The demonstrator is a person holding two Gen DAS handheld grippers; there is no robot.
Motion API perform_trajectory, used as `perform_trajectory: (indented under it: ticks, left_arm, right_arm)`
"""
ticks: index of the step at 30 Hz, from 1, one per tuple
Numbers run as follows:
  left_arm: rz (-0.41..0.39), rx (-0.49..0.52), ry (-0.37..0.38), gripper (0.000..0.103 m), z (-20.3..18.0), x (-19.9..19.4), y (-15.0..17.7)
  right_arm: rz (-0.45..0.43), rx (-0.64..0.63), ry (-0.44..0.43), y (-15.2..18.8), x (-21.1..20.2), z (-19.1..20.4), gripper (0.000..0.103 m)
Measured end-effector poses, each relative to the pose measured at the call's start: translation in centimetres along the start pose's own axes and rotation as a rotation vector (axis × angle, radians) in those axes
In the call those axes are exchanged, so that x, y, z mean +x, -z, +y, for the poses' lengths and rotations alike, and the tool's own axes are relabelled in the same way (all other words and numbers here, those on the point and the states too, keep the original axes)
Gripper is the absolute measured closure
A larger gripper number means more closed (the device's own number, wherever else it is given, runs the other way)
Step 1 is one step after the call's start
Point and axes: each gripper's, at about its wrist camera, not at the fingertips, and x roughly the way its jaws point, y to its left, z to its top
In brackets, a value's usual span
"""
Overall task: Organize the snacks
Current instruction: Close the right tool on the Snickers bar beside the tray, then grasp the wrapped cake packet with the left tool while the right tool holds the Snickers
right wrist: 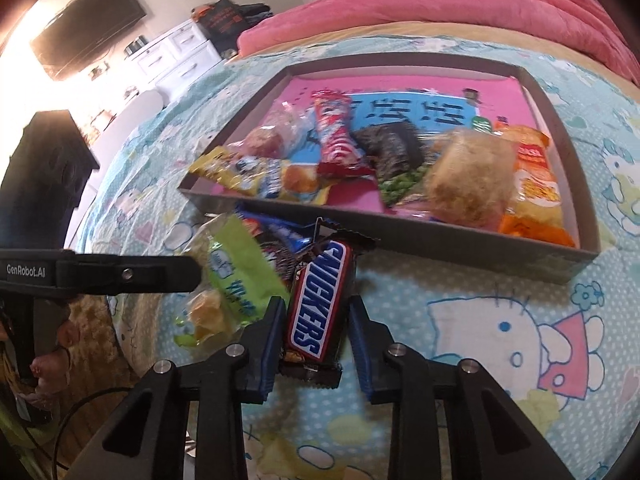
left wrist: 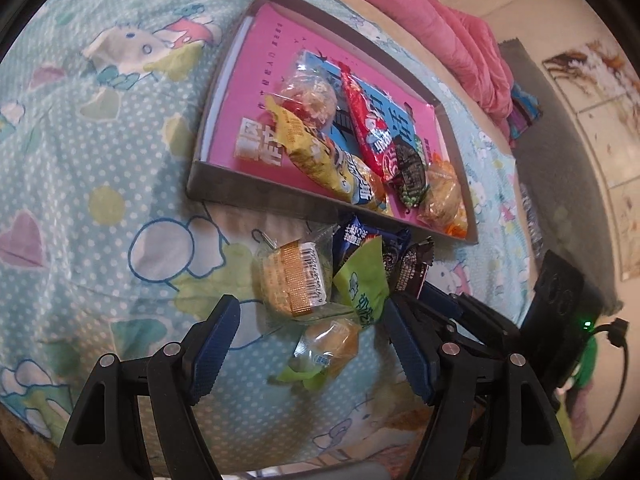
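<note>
A grey box point(left wrist: 224, 196) point(right wrist: 440, 236) with a pink floor lies on the bed and holds several snack packets. A loose pile lies in front of it: a clear-wrapped cake with a gold label point(left wrist: 292, 280), a green packet point(left wrist: 360, 288) point(right wrist: 236, 276), a blue packet point(left wrist: 356, 240) and a small yellow sweet point(left wrist: 332, 344). My left gripper point(left wrist: 312, 324) is open, its fingers on either side of the pile. My right gripper point(right wrist: 316, 320) is shut on a Snickers bar point(right wrist: 320, 300) at the pile's near edge. The other gripper shows at the left of the right wrist view point(right wrist: 120, 274).
The bed has a light blue cartoon-print sheet point(left wrist: 100, 200) point(right wrist: 500, 340). A folded pink quilt point(left wrist: 460, 36) point(right wrist: 480, 4) lies beyond the box. White drawers point(right wrist: 176, 56) and a wall television point(right wrist: 88, 20) stand past the bed.
</note>
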Motion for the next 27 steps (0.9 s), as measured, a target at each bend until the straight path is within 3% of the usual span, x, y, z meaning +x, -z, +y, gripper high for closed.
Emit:
perform_trajectory:
  ticks: [5, 7, 10, 21, 27]
  left_arm:
    - [-0.01, -0.076, 0.052, 0.036, 1.6, -0.5, -0.2]
    - [-0.007, -0.11, 0.067, 0.046, 2.3, -0.5, -0.2]
    - [0.006, -0.145, 0.072, 0.053, 3.3, -0.4, -0.1]
    - [0.024, -0.131, 0.035, 0.055, 2.7, 0.8, -0.2]
    - [0.013, -0.09, -0.011, 0.054, 1.7, 1.5, -0.5]
  right_arm:
    - [-0.007, 0.044, 0.003, -0.2, -0.3, -1.2, 0.072]
    - [-0.01, 0.055, -0.002, -0.2, -0.4, -1.4, 0.072]
    - [-0.012, 0.055, -0.002, -0.3, -0.4, -1.4, 0.072]
    - [0.013, 0.031, 0.03, -0.4, 0.5, -1.0, 0.072]
    - [0.02, -0.065, 0.123, -0.8, 1.5, 0.4, 0.072]
